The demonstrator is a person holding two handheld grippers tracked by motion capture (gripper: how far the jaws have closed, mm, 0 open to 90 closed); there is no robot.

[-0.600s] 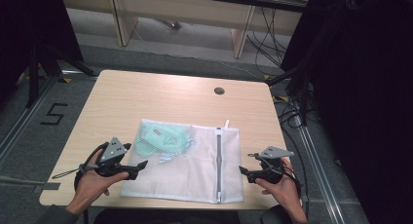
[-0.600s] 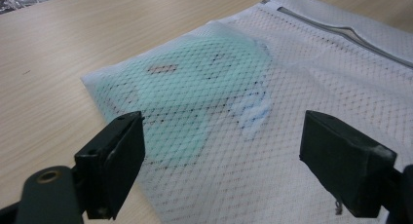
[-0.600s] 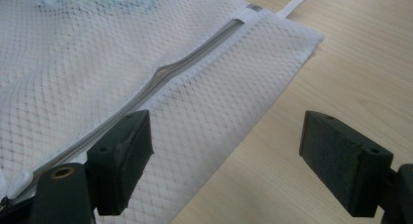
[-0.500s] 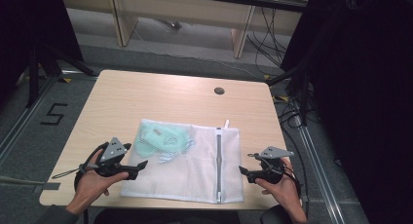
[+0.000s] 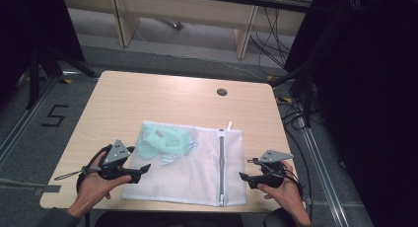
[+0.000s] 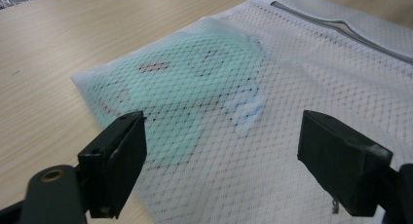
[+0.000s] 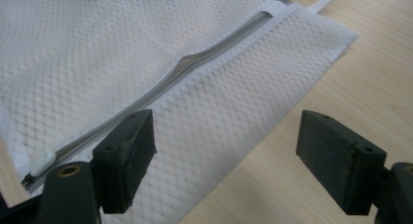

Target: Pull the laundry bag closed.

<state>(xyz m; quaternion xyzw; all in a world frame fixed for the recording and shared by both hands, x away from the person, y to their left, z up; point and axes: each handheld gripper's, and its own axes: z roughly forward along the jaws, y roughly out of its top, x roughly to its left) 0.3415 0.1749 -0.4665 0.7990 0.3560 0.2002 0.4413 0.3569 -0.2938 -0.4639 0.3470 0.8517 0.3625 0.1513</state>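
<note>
This looks like a lab or recording room set up for trials, not a home. The landmark is a light wooden tabletop [image 5: 162, 96] with a round cable port [image 5: 222, 92] near its far edge. Left of it, a black number five [image 5: 54, 115] is marked on the grey carpet floor [image 5: 29, 153]. Beyond its far right corner, loose black cables [image 5: 268, 42] trail across the floor. Behind it stands pale wooden furniture [image 5: 182, 12], and black curtains [image 5: 365, 89] hang to its right
</note>
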